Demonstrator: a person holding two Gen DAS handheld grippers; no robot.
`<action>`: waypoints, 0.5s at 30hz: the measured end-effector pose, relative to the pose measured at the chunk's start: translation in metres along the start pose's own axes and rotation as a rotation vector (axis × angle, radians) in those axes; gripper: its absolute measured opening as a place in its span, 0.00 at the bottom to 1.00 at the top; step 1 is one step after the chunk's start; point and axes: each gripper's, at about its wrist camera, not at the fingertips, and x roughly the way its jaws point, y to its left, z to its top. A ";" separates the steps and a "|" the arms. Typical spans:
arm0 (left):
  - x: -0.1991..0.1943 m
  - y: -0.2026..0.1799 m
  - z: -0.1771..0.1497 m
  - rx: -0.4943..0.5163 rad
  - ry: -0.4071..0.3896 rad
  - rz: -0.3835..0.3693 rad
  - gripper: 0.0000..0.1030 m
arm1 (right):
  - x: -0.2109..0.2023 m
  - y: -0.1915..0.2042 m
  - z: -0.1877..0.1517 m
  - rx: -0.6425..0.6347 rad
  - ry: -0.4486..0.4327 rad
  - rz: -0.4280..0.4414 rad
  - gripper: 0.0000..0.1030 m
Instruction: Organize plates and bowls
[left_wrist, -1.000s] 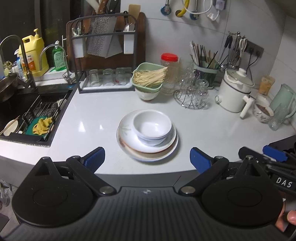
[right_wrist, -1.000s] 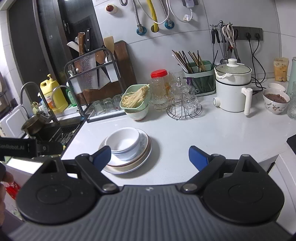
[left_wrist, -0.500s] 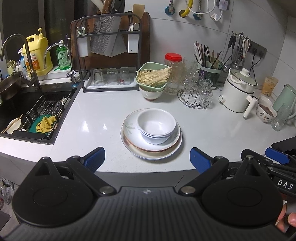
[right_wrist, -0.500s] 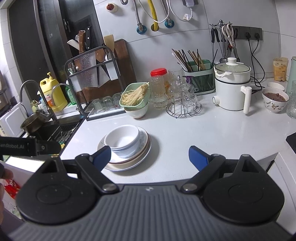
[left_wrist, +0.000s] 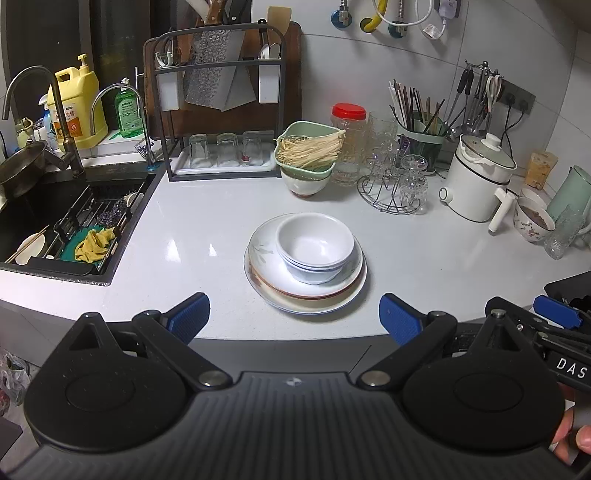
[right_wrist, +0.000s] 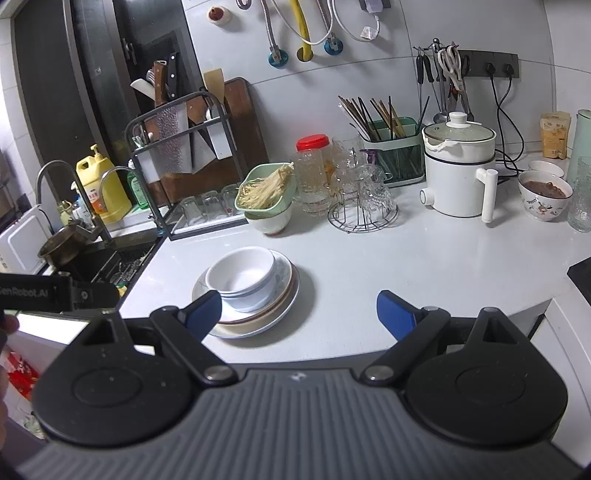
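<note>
Foreground, left wrist view: the left hand-held gripper (left_wrist: 294, 317) occupies the lower frame, its blue-tipped jaws spread wide with nothing between them. In the right wrist view, the right hand-held gripper (right_wrist: 299, 312) likewise has its jaws wide apart and empty; its left tip overlaps the near edge of the dishes in the picture, though contact cannot be judged. Centre of the white surface (left_wrist: 207, 221): a stack of plates (left_wrist: 266, 280), with nested white bowls (left_wrist: 314, 247) resting on top, slightly right of the stack's middle. Beyond it, a green basket of dried noodles (left_wrist: 308, 151) sits in a bowl, next to a red-lidded jar (left_wrist: 348, 144) and a wire rack of glasses (left_wrist: 393, 184). Upper left: a dark sink (left_wrist: 55, 218). Right: a white electric pot (left_wrist: 476, 184).
</note>
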 end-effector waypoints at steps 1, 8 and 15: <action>0.000 0.000 -0.001 0.001 0.001 -0.002 0.97 | 0.000 0.000 -0.001 0.001 0.001 -0.001 0.90; 0.002 0.001 -0.002 -0.003 0.004 -0.010 0.97 | 0.000 0.001 -0.004 -0.003 0.013 -0.004 0.90; 0.000 0.002 -0.006 -0.012 0.005 -0.013 0.97 | -0.001 0.003 -0.006 -0.010 0.021 -0.003 0.90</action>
